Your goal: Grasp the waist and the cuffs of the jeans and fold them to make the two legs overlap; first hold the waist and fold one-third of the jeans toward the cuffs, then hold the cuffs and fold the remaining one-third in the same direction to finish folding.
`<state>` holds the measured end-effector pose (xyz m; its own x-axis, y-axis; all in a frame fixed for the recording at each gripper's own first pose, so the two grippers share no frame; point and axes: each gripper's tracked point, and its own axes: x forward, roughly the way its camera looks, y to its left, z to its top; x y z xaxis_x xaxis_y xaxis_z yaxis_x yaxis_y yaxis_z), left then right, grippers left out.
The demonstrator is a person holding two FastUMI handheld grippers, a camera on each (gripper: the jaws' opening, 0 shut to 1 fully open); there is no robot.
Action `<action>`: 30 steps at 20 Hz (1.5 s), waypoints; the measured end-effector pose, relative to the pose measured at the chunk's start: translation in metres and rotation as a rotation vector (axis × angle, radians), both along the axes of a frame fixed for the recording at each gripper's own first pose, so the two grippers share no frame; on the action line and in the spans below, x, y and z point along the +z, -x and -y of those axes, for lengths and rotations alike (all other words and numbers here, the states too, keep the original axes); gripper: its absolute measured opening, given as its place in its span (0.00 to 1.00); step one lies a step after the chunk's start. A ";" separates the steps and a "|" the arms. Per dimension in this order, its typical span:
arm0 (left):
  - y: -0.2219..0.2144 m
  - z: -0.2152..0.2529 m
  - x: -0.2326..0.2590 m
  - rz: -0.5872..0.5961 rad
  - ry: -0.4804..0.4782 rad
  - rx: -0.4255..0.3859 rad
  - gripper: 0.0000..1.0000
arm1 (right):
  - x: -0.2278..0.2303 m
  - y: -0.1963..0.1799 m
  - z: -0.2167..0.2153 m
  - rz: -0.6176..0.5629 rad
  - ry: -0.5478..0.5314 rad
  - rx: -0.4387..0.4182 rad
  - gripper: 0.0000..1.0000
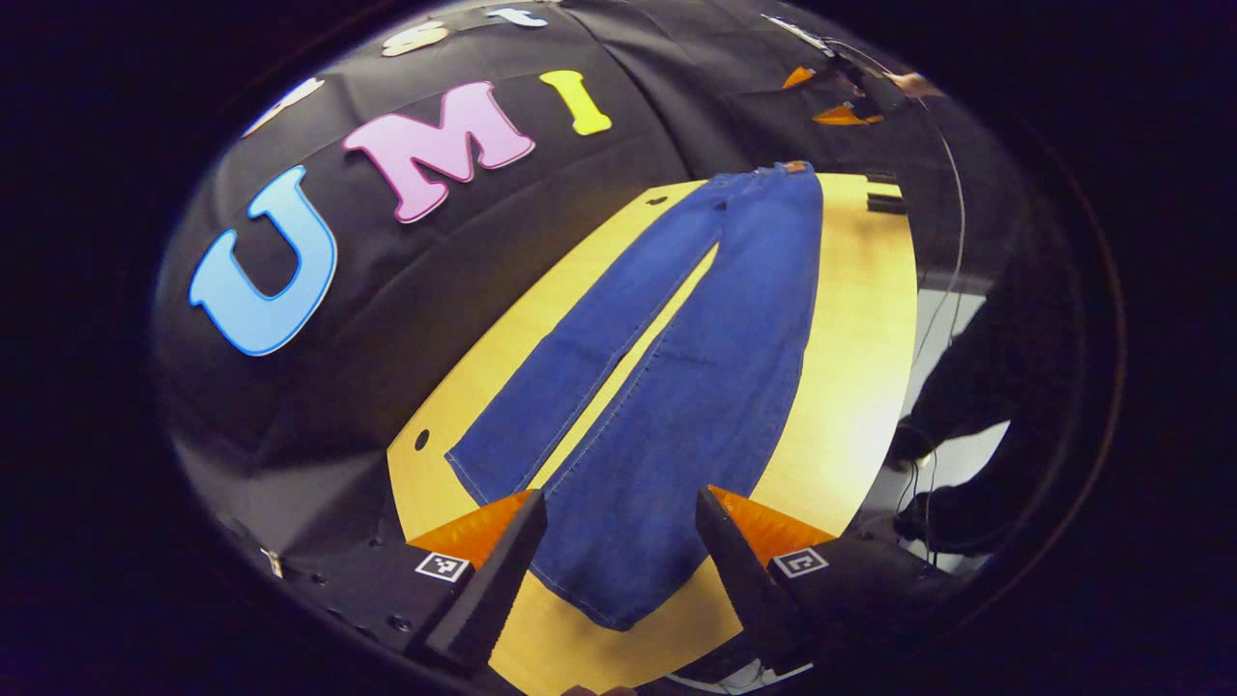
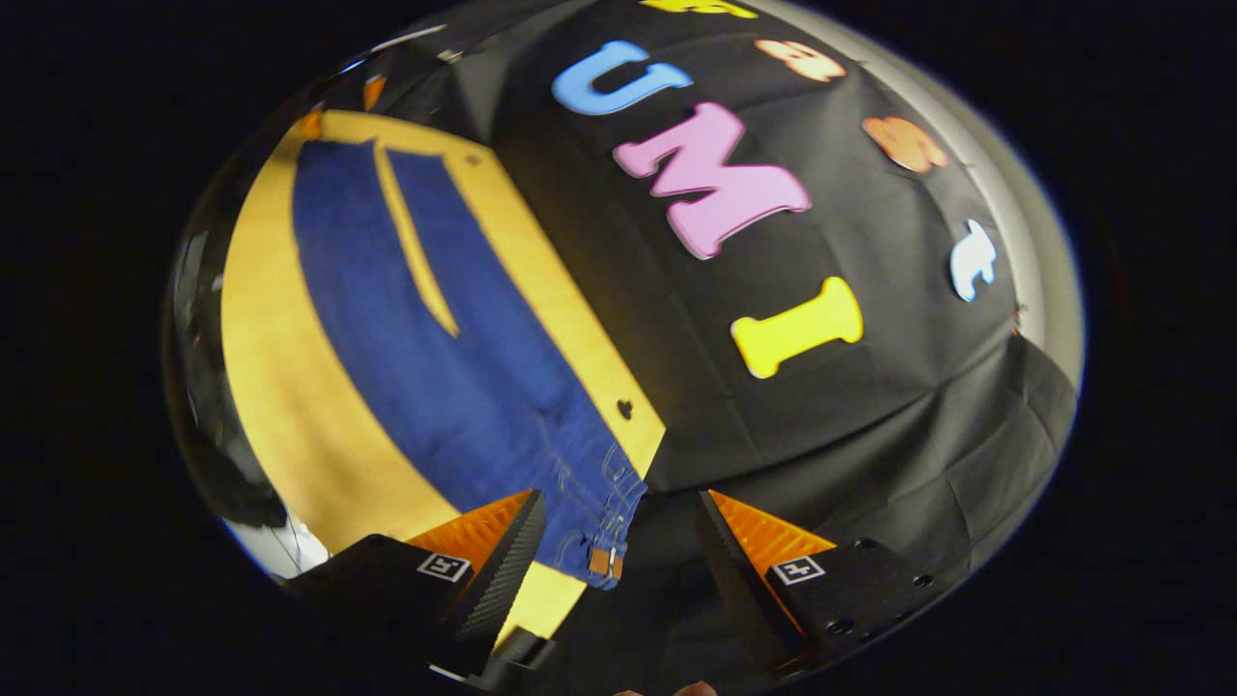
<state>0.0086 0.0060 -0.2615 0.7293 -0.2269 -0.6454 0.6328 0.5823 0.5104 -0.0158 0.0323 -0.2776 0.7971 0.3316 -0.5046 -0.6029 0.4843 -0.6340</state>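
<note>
Left tongs (image 1: pixel 618 551) spread wide, gripping nothing, hovering above the near cuff (image 1: pixel 618 590) of the jeans (image 1: pixel 676 367), which lie flat and full length on the yellow counter (image 1: pixel 850 387), legs side by side with a narrow gap, waist at the far end. Right tongs (image 2: pixel 618 556) also wide apart and empty, hanging over the waist (image 2: pixel 604 522) at the counter edge, legs running away toward the upper left.
</note>
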 end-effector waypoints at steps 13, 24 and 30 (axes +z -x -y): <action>0.003 -0.019 -0.092 -0.275 -0.305 -0.236 0.98 | -0.182 -0.028 0.030 -0.204 0.449 0.456 0.96; -0.002 -0.018 -0.096 -0.260 -0.331 -0.264 0.96 | -0.209 -0.057 0.030 -0.166 0.512 0.482 0.92; -0.012 -0.027 -0.095 -0.256 -0.347 -0.239 0.96 | -0.208 -0.057 0.030 -0.163 0.516 0.470 0.92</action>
